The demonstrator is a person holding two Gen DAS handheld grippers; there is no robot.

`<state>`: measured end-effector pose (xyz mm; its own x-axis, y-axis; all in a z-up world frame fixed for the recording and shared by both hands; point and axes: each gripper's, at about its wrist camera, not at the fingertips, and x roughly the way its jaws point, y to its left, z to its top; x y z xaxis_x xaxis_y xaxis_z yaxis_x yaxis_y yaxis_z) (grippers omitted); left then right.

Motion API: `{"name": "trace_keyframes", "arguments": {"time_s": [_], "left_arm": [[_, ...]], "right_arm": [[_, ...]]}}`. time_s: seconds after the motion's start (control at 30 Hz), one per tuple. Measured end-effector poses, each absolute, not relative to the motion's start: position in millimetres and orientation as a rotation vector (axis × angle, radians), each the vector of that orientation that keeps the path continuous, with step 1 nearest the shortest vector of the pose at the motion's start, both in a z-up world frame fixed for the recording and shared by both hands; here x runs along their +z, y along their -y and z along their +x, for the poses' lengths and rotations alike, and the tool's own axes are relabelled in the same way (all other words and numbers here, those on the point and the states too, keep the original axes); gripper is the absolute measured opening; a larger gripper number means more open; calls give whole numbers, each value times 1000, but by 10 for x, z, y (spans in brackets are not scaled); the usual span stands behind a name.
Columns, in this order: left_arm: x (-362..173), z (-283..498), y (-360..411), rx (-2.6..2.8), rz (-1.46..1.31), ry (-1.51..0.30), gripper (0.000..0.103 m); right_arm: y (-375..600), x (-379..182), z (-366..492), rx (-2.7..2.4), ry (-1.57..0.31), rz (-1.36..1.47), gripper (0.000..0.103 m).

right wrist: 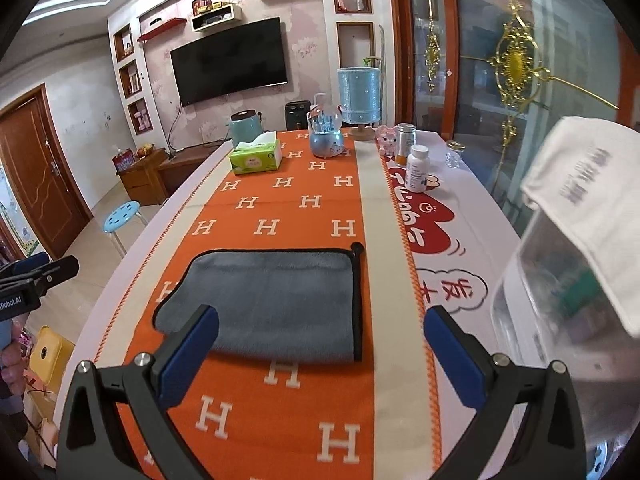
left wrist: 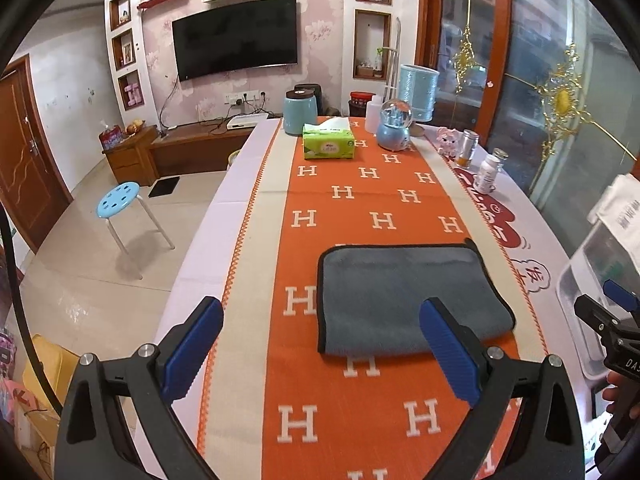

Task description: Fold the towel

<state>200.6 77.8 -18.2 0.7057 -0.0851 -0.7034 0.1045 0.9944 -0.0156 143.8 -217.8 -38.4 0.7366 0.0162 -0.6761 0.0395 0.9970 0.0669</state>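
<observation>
Grey pile, bound in black, is shown by the towel (left wrist: 404,296), which is laid folded and flat on the orange runner (left wrist: 360,208) near the front of the desk (left wrist: 236,184). Both tools are held above the desk with their blue pads spread wide, and nothing is pinched by either.

In the left wrist view, the left tool (left wrist: 320,352) is held just short of the towel's near edge; its right pad is seen over the towel's near right part, while its left pad is over the runner's cream border. The right tool (left wrist: 612,316) is seen at the far right edge of that view, well apart from the towel.

In the right wrist view, the right tool (right wrist: 322,356) is likewise held just before the towel (right wrist: 272,300); its left pad overlaps the near left corner, and its right pad is out past the cream border, over the white cloth. The left tool (right wrist: 36,276) is seen at the left edge.

A small black loop is seen at the towel's far right corner. Bare runner is left on every side of the towel. A tissue box (left wrist: 328,142), a snow globe (left wrist: 394,124) and bottles (right wrist: 416,168) are kept at the far end, well apart. A clear bin (right wrist: 560,300) is stood near the desk's right edge.
</observation>
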Motion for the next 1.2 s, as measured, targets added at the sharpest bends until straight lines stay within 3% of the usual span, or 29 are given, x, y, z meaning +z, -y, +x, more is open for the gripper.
{"name": "trace_keyframes", "arguments": {"time_s": [0.63,1.2], "left_arm": [[-216,558,-514,-174,29,-808,98],[-161,-138,-180,-209,82,-875,98]], "right_arm": [[2068,-418,213,-5,-828,135,103],[1879,-400,-471,71,-929,129,103]]}}
